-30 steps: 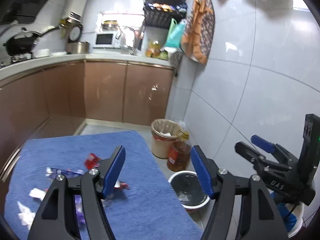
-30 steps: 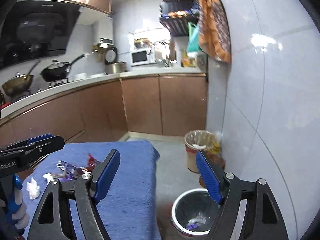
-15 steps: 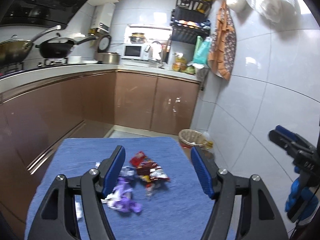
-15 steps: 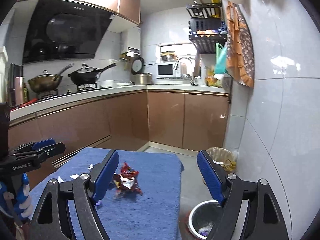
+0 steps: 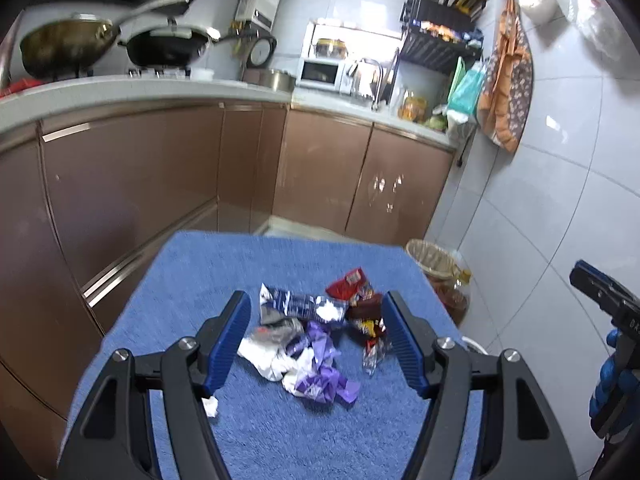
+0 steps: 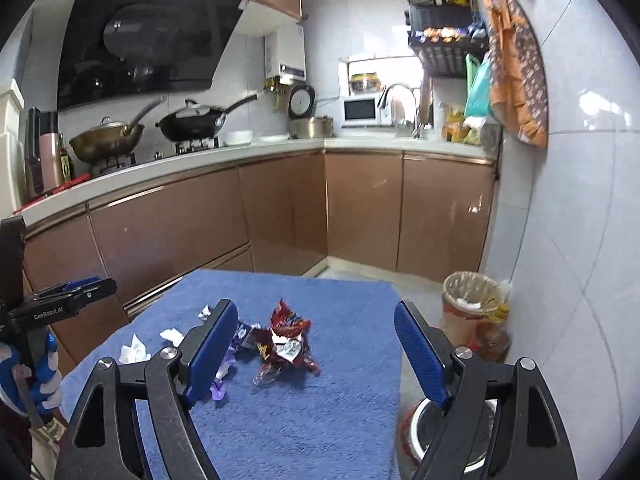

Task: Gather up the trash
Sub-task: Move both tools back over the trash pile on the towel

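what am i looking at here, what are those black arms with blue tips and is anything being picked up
Those are hand-held grippers, not a robot: a person holds one in each hand, and each carries a wide-angle camera looking out along its two blue-padded fingers. One picture looks out from the left gripper, the other from the right gripper. Each view also catches the other gripper at its edge.

Both look down at a table covered by a blue towel in a kitchen. On it lies a heap of trash: a red snack wrapper, purple wrappers, a silver-blue wrapper and crumpled white paper. A round bin stands on the floor beside the table.

Both grippers are open and hold nothing.
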The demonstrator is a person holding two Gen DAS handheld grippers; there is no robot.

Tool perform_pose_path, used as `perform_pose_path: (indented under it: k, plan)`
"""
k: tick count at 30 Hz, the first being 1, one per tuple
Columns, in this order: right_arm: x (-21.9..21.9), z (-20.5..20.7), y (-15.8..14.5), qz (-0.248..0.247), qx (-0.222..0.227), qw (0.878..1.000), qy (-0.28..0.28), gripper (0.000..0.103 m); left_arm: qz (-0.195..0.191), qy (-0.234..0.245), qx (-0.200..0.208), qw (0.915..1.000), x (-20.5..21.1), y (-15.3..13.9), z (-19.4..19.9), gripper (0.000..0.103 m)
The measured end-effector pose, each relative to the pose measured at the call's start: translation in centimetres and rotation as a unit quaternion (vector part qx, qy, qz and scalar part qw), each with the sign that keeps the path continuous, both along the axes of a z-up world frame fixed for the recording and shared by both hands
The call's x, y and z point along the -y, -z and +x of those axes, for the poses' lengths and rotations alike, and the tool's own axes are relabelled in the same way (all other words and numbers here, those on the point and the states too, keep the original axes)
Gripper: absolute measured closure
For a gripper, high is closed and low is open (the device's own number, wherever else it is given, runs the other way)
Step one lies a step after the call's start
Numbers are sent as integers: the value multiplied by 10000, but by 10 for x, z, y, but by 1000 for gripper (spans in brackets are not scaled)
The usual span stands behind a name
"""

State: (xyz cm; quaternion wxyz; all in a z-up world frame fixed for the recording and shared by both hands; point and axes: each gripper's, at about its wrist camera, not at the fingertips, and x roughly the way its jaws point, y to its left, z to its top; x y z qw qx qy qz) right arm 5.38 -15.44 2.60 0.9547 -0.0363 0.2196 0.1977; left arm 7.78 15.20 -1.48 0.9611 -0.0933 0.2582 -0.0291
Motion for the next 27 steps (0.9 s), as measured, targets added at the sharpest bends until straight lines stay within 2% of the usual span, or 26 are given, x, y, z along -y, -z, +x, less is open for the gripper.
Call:
perform_pose_path:
  k: [6, 12, 15, 22, 27]
  plan:
    - [-5, 36, 36, -8, -464, 9989, -28, 24, 44, 385, -553, 9977, 21, 60, 21, 37]
    - [-9, 68, 75, -40, -921, 9956, -164, 24, 186, 684, -884, 9936, 44, 105, 34, 37]
    - [-13, 83, 93, -32, -1123, 9934, -246, 24, 249, 700, -963, 9926, 47, 116, 42, 38]
    - [-28, 114, 127, -9, -1478, 9878, -486, 24, 190, 721, -1219, 9897, 45, 136, 66, 58]
    - [-39, 131, 146, -3, -1681, 9835, -667, 25, 108, 720, -1352, 9881, 42, 150, 71, 63]
